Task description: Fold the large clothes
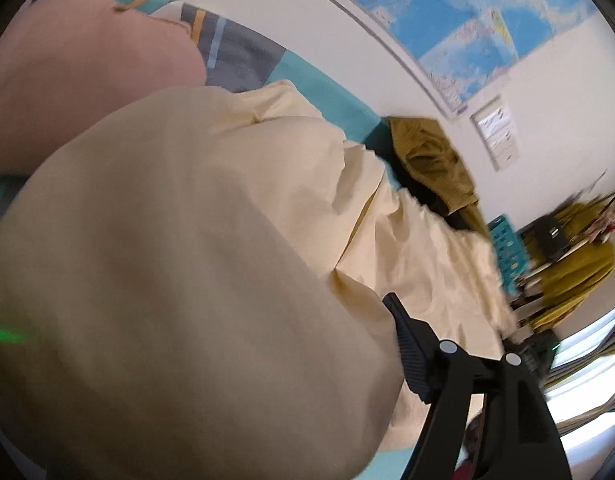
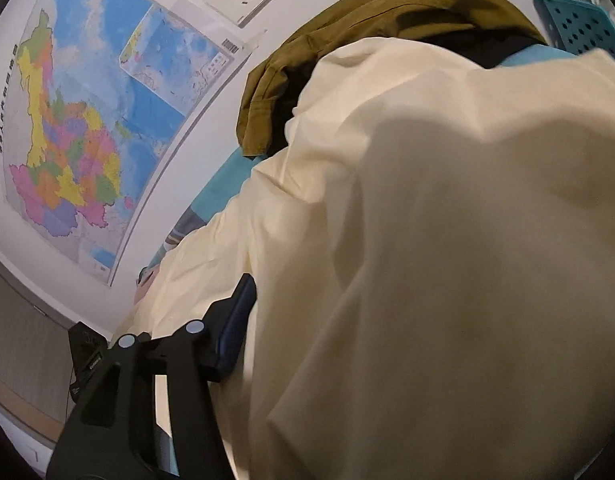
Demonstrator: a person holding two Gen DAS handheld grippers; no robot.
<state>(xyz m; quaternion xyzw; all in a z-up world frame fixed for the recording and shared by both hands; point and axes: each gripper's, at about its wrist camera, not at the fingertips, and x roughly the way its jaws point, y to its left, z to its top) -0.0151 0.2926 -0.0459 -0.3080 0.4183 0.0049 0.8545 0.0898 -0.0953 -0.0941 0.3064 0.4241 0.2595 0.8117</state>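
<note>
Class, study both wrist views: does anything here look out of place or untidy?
Yes. The olive-green garment lies crumpled in a heap by the wall, beyond the cream garment, which is bunched and creased rather than spread flat.

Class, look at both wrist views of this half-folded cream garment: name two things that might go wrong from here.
1. The large cream cotton garment drapes over each camera, hiding one finger of each gripper, so a grasp may miss the intended edge.
2. The crumpled olive-green garment touches the cream one at the far edge; it may get dragged along or folded in.
</note>
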